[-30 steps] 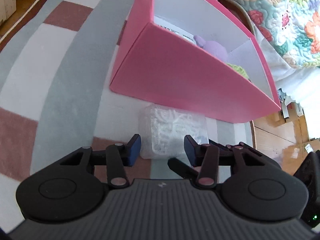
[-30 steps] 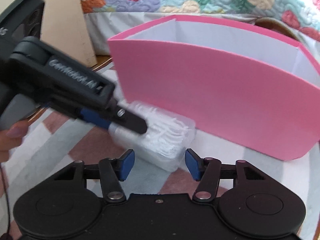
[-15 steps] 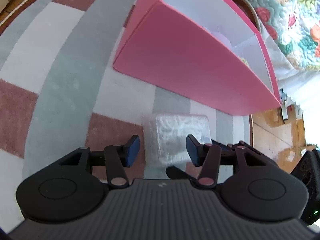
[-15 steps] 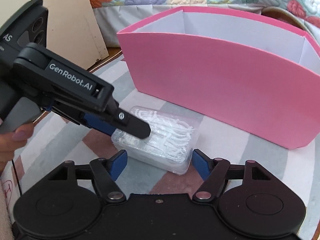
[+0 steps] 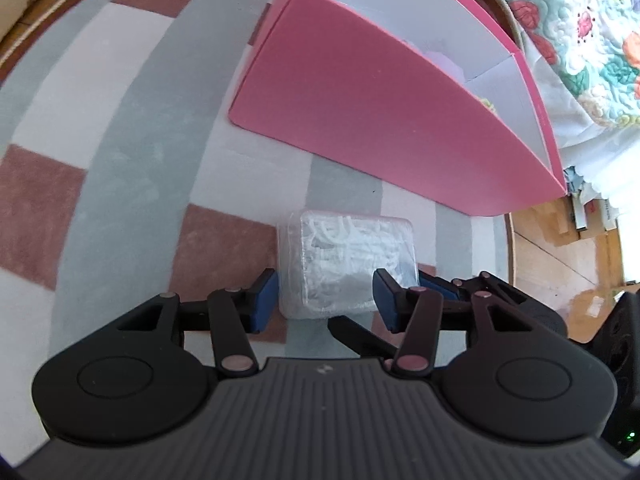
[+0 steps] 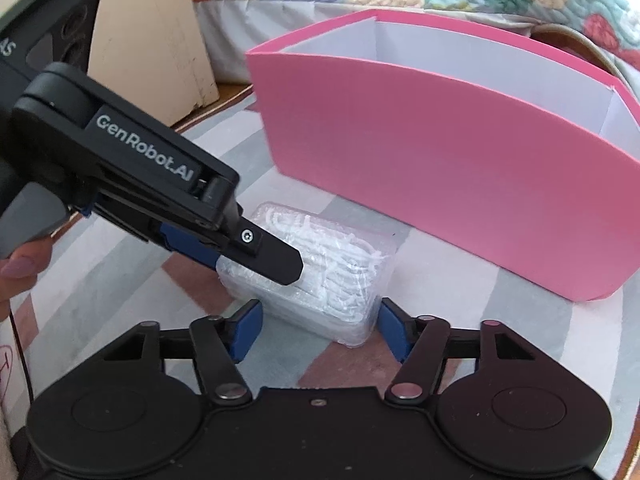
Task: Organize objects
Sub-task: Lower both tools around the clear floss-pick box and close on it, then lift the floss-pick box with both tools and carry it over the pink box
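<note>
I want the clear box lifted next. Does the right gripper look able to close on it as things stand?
Probably yes. The clear plastic box lies on the rug between the right gripper's open jaws, which have just been closing. The left gripper reaches over the box's far side, clear of those pads.

Both grippers tip steeply downward, side by side. The left gripper (image 5: 324, 300) has its blue pads (image 5: 264, 300) set apart, and its jaws have been easing wider — the clear box sits in the gap, with no pad plainly pressing it. In the right wrist view the left gripper reaches in from the upper left, a fingertip (image 6: 18, 270) of the holding hand at the left edge. The right gripper (image 6: 316, 328) has just narrowed its jaws — the pads flank the box's near end, seemingly just clear.
</note>
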A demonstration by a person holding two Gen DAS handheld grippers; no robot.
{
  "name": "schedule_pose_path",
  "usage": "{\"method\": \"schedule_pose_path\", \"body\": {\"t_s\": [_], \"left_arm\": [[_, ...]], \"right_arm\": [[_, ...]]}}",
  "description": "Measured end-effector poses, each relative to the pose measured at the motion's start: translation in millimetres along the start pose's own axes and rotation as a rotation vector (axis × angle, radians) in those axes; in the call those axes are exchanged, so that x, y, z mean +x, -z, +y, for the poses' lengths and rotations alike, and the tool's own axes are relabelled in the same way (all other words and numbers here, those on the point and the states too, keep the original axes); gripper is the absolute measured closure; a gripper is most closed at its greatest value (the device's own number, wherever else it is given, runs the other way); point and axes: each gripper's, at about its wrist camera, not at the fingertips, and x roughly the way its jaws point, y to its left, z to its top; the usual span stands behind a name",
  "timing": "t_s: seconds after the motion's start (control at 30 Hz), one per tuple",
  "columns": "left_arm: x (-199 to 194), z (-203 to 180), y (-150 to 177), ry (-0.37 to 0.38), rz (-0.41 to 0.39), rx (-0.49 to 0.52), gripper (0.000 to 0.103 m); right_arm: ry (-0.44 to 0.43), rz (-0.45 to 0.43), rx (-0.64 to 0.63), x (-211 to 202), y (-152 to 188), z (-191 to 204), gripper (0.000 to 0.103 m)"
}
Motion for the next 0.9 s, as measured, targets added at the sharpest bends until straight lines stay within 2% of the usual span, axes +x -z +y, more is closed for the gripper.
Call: {"method": "schedule_pose_path", "body": {"t_s": [0.17, 0.37, 0.6, 0.9], "left_arm": [[-10.8, -5.3, 4.7, -0.018, -0.009, 0.01, 0.052], [-26.0, -25.4, 10.2, -0.074, -0.025, 0.089, 0.052], [-56.9, -44.2, 16.7, -0.121, -0.029, 0.178, 0.052], [-87.6, -66.6, 17.4, -0.099, -0.067, 0.222, 0.052]], "right_arm": [[0.001, 0.002, -0.026, -9.5, 0.8, 9.1, 0.038], [0.02, 0.0, -0.041, -20.4, -2.7, 13.7, 0.038], [-0.006, -0.021, -0.048, -40.3, -12.0, 23.0, 0.037], [0.024, -0.059, -0.056, -73.4, -24.4, 26.3, 0.034]]}}
